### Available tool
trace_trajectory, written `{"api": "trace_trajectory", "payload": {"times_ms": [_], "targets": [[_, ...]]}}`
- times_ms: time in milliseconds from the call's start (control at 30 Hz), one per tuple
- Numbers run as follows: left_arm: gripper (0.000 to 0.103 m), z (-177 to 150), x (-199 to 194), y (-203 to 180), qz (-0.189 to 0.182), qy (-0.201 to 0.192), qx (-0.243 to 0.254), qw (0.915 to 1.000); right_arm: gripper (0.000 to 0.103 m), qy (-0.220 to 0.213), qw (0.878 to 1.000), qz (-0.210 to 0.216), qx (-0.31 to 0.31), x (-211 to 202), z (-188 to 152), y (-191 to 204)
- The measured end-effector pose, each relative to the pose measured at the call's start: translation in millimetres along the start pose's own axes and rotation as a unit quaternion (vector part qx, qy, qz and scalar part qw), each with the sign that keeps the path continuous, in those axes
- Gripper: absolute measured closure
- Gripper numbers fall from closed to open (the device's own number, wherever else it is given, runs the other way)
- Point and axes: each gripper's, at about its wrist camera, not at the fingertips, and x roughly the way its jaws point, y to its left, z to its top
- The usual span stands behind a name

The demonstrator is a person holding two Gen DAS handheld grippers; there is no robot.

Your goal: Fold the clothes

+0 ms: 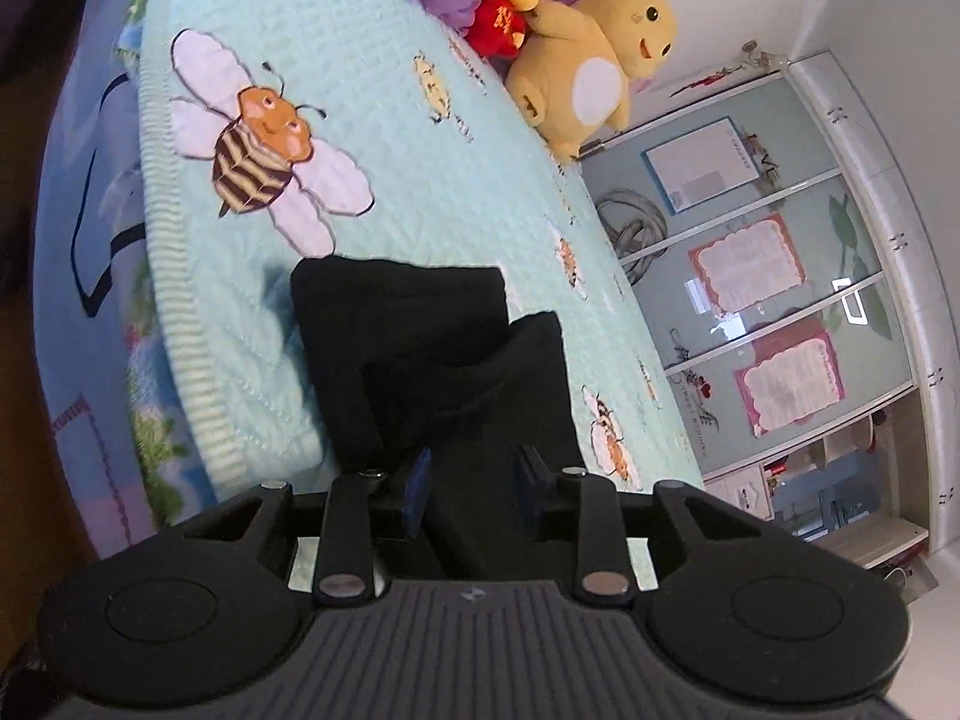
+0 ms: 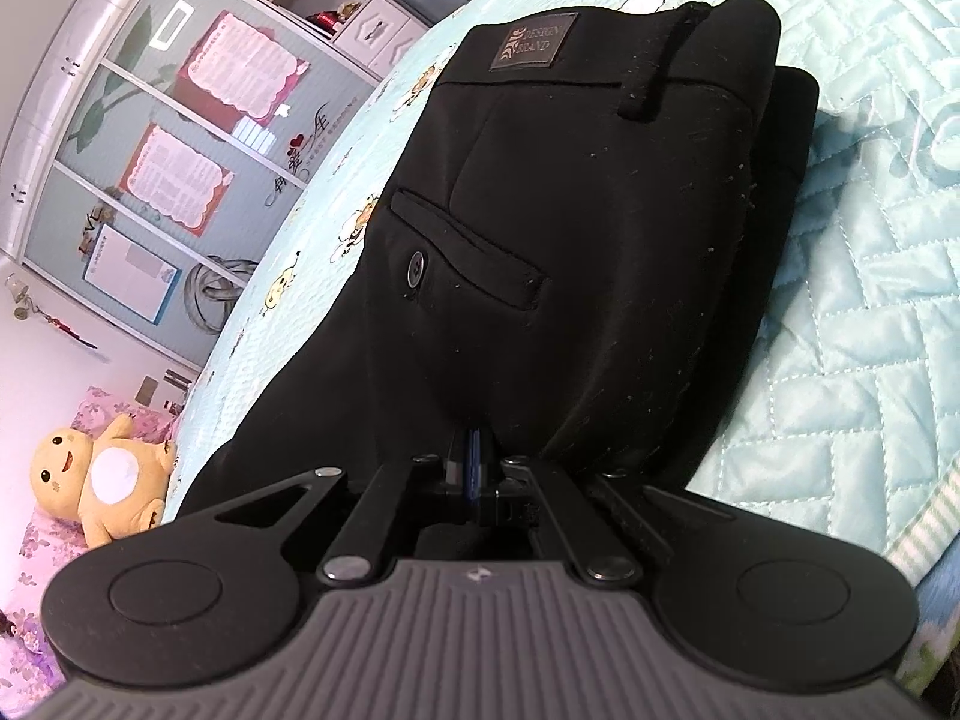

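Black trousers (image 1: 432, 348) lie partly folded on a light blue quilted bedspread (image 1: 372, 90). In the left wrist view my left gripper (image 1: 474, 486) has its blue pads apart, with black cloth lying between them; the jaws are open. In the right wrist view the trousers (image 2: 570, 228) fill the middle, showing a back pocket with a button (image 2: 415, 267) and a waistband label (image 2: 534, 42). My right gripper (image 2: 471, 462) is shut, its blue pads pressed together on the near edge of the trousers' cloth.
A yellow plush toy (image 1: 594, 66) and a red plush toy (image 1: 510, 0) sit at the bed's far end. A glass-door cabinet (image 1: 780, 300) with pink papers stands beside the bed. The bedspread's striped edge (image 1: 180, 312) runs along the left.
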Motion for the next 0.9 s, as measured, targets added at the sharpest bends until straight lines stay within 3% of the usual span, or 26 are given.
{"api": "trace_trajectory", "payload": {"times_ms": [267,367,500,600,800,900], "targets": [[0.058,-12,-4,-5,0.011,0.008,-0.011,0.9998,0.103,-0.001,1.0,-0.001,0.004,1,-1,0],[0.058,-15,-4,-4,0.016,0.014,-0.019,0.9996,0.103,-0.001,1.0,0.002,0.005,2,0,-2],[0.057,-15,-2,-2,0.016,0.023,-0.033,0.9991,0.103,0.0,1.0,0.006,0.006,4,2,-4],[0.05,-13,1,0,0.005,0.021,-0.045,0.9987,0.103,-0.001,1.0,0.007,0.005,4,2,-5],[0.05,-5,3,-5,-0.007,0.012,-0.036,0.9993,0.103,-0.001,1.0,0.009,0.006,6,4,-5],[0.05,-1,3,-10,-0.009,-0.006,-0.006,0.9999,0.103,-0.001,1.0,0.008,0.005,7,4,-5]]}}
